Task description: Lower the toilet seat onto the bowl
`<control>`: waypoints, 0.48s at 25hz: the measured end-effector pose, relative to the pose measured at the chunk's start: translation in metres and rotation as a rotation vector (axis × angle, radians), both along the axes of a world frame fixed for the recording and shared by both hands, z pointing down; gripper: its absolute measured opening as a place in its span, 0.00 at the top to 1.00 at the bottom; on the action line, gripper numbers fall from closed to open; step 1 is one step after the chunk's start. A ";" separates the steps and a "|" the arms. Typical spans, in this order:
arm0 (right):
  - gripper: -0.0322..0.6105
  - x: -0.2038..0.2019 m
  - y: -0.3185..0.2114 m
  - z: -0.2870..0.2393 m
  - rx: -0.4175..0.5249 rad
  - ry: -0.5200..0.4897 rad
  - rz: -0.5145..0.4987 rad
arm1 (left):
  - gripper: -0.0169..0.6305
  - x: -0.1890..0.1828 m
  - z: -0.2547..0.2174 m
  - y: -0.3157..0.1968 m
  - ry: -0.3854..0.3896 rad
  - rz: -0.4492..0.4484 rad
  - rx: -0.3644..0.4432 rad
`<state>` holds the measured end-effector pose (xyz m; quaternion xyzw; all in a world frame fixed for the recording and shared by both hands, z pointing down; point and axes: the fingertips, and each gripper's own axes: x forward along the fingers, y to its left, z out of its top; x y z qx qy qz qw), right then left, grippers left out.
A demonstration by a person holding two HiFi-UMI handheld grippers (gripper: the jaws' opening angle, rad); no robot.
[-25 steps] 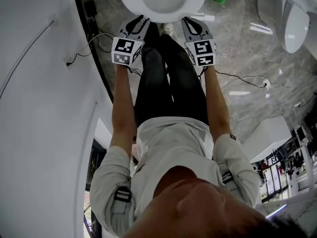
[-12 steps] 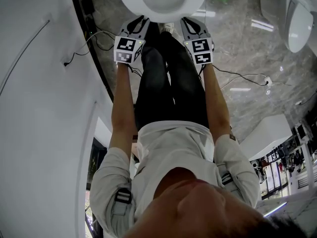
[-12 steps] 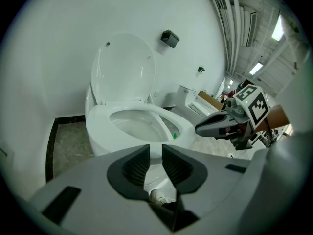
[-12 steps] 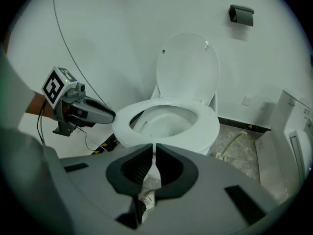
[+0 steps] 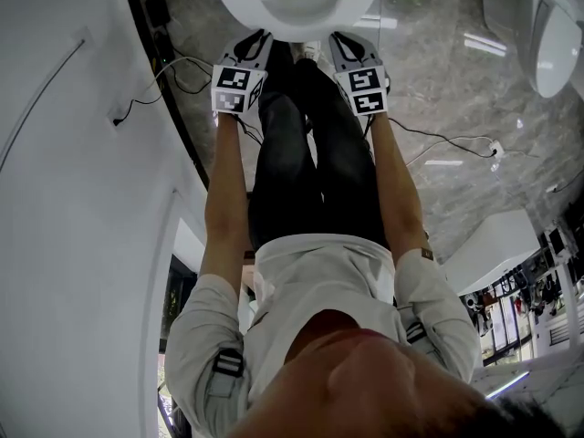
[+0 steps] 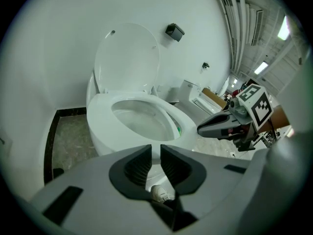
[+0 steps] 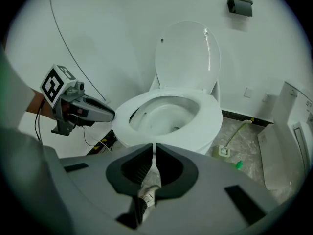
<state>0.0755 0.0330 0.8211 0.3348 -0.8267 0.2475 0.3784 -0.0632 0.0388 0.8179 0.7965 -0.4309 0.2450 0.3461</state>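
Left gripper view shows the toilet seat just ahead of your left gripper, a little above its jaws. It seems to lie flat on the bowl already, while the lid stands upright behind it. These jaws have just been closing; a small gap is left, with nothing in it. Your right gripper is clenched to a thin slit, also empty. Both hang low before the bowl, probably because the seat needs no more support.
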 end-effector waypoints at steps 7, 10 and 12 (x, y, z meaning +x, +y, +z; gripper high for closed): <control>0.89 -0.004 0.001 0.024 0.011 -0.015 0.016 | 0.87 -0.002 0.026 0.003 -0.011 0.000 -0.017; 0.89 -0.005 0.004 0.029 -0.016 -0.004 0.016 | 0.88 -0.002 0.034 0.005 -0.016 0.003 -0.026; 0.89 -0.005 0.004 0.033 -0.026 0.002 0.017 | 0.88 -0.002 0.038 0.004 -0.019 0.002 -0.031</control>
